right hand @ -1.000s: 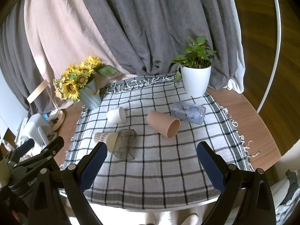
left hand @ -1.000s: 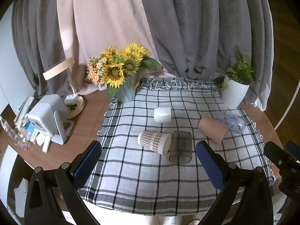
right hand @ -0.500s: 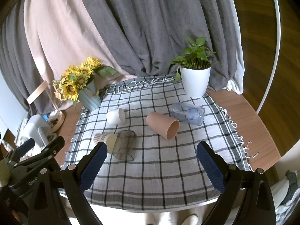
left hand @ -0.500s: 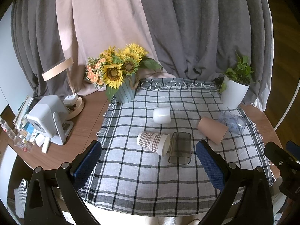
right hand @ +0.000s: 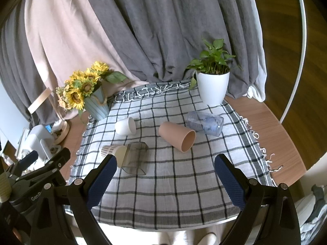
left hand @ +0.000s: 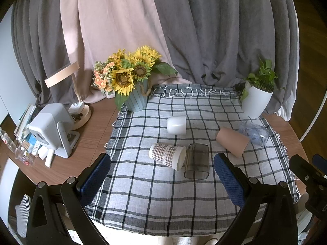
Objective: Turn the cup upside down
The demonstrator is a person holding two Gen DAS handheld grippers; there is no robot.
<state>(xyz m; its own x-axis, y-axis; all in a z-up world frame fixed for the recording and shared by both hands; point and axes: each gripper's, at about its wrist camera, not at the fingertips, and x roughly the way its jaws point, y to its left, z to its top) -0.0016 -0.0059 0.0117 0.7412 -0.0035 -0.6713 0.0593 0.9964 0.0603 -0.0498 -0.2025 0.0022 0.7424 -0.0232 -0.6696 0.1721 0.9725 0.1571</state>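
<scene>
Your left tongs [left hand: 161, 175] and right tongs [right hand: 165, 173] gape wide, empty; five cups lie sideways, tan cup [right hand: 177, 135] at twelve o'clock for grabbing.

tablecloth [left hand: 155, 192]: woven checked cloth, matt
table [right hand: 271, 130]: wood grain, smooth
smoky cup [left hand: 196, 161]: clear plastic, glossy
tan cup [right hand: 177, 135]: matt
curtains [right hand: 163, 30]: soft cloth

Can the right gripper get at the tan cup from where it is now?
Probably yes. The right gripper is open and empty, and the tan cup lies on its side ahead of it with bare checked cloth between. The clear bottle lies close behind the cup.
</scene>
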